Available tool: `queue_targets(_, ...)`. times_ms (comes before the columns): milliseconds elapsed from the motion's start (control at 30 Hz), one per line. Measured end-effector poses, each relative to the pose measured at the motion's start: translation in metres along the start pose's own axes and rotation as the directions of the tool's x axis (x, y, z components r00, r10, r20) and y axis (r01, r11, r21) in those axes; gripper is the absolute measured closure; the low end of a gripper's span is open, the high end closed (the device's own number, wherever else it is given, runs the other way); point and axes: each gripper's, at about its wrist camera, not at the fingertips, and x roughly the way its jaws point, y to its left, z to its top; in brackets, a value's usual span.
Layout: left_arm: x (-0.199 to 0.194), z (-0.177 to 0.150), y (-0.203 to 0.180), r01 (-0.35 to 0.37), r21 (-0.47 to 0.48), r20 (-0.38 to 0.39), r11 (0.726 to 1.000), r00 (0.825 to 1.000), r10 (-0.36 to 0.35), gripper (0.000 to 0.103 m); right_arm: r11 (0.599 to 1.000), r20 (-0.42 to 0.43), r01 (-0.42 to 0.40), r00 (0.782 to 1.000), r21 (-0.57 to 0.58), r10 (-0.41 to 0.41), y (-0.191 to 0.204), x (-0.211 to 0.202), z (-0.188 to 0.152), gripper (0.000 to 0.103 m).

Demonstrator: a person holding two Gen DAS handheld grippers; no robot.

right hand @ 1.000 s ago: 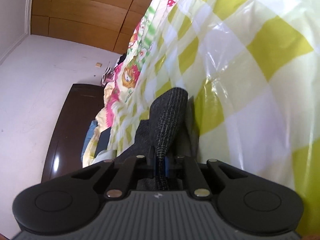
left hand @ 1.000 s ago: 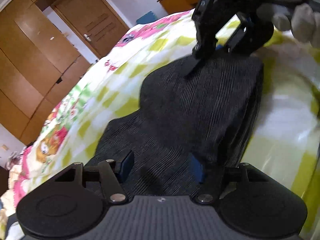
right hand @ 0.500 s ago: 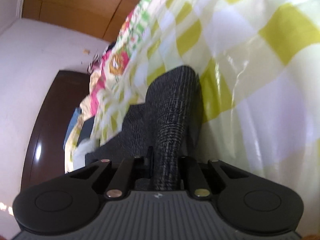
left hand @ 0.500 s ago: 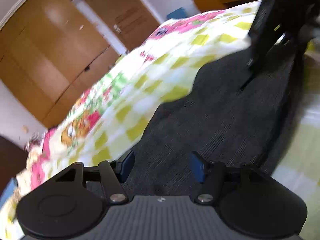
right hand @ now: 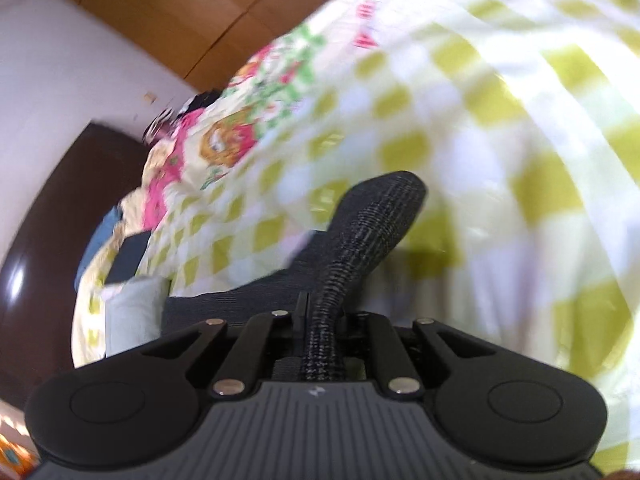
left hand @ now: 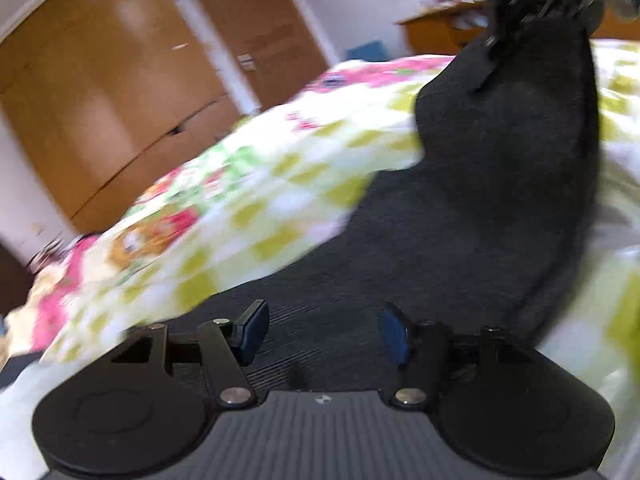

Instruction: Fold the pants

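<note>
I observe the dark charcoal ribbed-knit pants (left hand: 460, 208) lying across the bed's yellow-green and white checked sheet with pink floral print (left hand: 256, 200), one end raised off the bedding at the far side. On my left wrist camera, the left gripper (left hand: 320, 334) hangs low over the near part of the fabric with its blue-padded fingers (left hand: 253, 330) spread apart and nothing between them. The right gripper (left hand: 496, 36) appears at the top of that view, clamped onto the lifted edge of the cloth. On my right wrist camera, the right gripper (right hand: 320, 332) is pressed together on a bunched ridge of the pants (right hand: 360, 240), which rises forward from the jaws above the sheet (right hand: 500, 120). Brown wooden wardrobe doors (left hand: 120, 80) stand beyond the bed. Both views are motion-blurred.
</note>
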Motion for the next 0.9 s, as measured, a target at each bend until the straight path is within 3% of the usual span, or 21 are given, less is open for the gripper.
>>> queue_targets(167, -0.004, -0.035, 0.046, -0.109, -0.129, -0.067, 0.986, 0.993, 0.101, 0.029, 0.991, -0.041, 0.003, 0.999, -0.134, -0.008, 0.086, 0.036, 0.007, 0.093)
queue_targets(267, -0.003, -0.054, 0.058, -0.091, -0.173, -0.101, 0.981, 0.992, 0.074, 0.027, 0.982, -0.066, 0.001, 0.998, -0.191, -0.013, 0.133, 0.063, 0.001, 0.094)
queue_targets(433, -0.011, -0.062, 0.059, -0.048, -0.193, -0.08, 0.98, 0.996, 0.034, 0.026, 0.965, -0.122, -0.003, 0.992, -0.264, -0.03, 0.195, 0.125, -0.019, 0.094)
queue_targets(567, -0.023, -0.07, 0.069, -0.016, -0.22, -0.057, 0.975, 0.998, 0.004, 0.025, 0.94, -0.206, 0.054, 0.97, -0.336, -0.129, 0.22, 0.187, -0.047, 0.092)
queue_targets(667, -0.022, -0.073, 0.078, -0.005, -0.248, -0.058, 0.969, 0.998, -0.009, 0.023, 0.913, -0.243, 0.089, 0.95, -0.397, -0.198, 0.226, 0.214, -0.07, 0.084)
queue_targets(700, -0.022, -0.074, 0.079, -0.004, -0.254, -0.06, 0.967, 0.998, -0.011, 0.022, 0.918, -0.246, 0.085, 0.95, -0.387, -0.191, 0.228, 0.217, -0.073, 0.075)
queue_targets(900, -0.028, -0.078, 0.082, 0.003, -0.275, -0.054, 0.962, 0.998, -0.019, 0.02, 0.92, -0.229, 0.098, 0.953, -0.379, -0.196, 0.237, 0.222, -0.076, 0.072)
